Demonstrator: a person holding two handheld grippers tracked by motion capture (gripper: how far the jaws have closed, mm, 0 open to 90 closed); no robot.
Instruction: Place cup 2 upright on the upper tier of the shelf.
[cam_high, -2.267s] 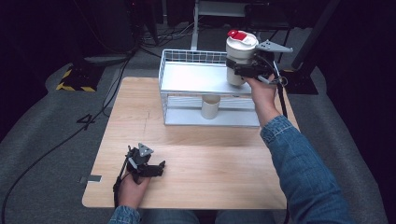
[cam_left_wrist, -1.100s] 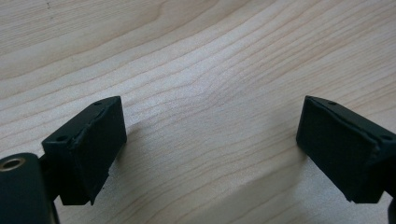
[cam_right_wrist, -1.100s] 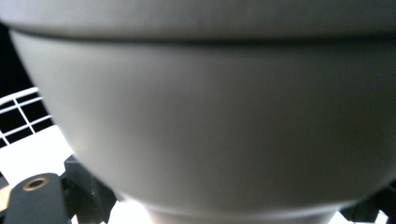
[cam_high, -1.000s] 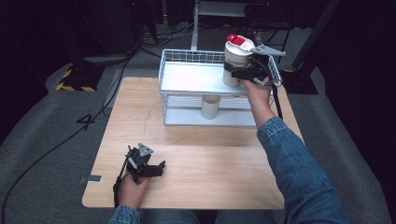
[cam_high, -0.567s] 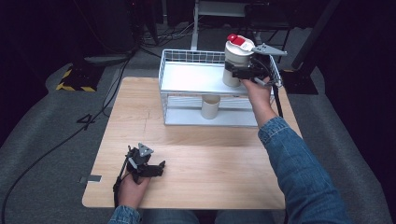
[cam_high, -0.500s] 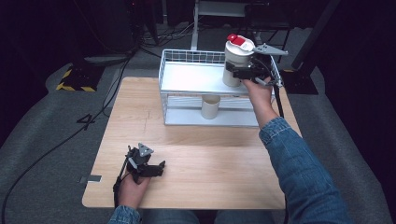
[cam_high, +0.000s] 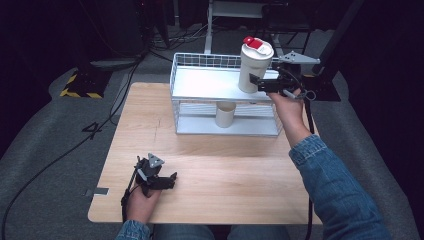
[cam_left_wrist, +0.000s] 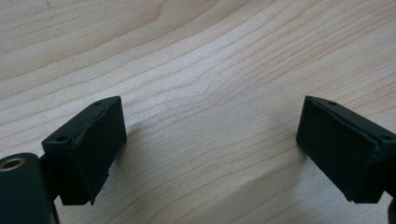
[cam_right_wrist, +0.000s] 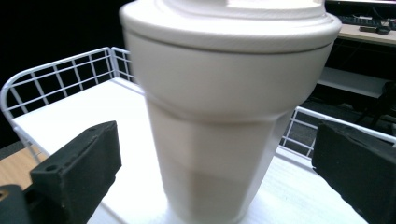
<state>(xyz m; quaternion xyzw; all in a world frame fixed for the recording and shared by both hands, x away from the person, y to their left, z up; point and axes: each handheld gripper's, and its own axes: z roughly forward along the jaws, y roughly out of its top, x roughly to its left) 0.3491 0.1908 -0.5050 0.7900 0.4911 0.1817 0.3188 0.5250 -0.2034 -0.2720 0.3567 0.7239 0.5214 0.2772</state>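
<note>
The white lidded tumbler stands at the right end of the wire rack's top shelf, between the spread jaws of the right gripper, looking stiff, smooth, probably slippery, best pinched mid-body below the lid.

wooden table, cables on floor
</note>
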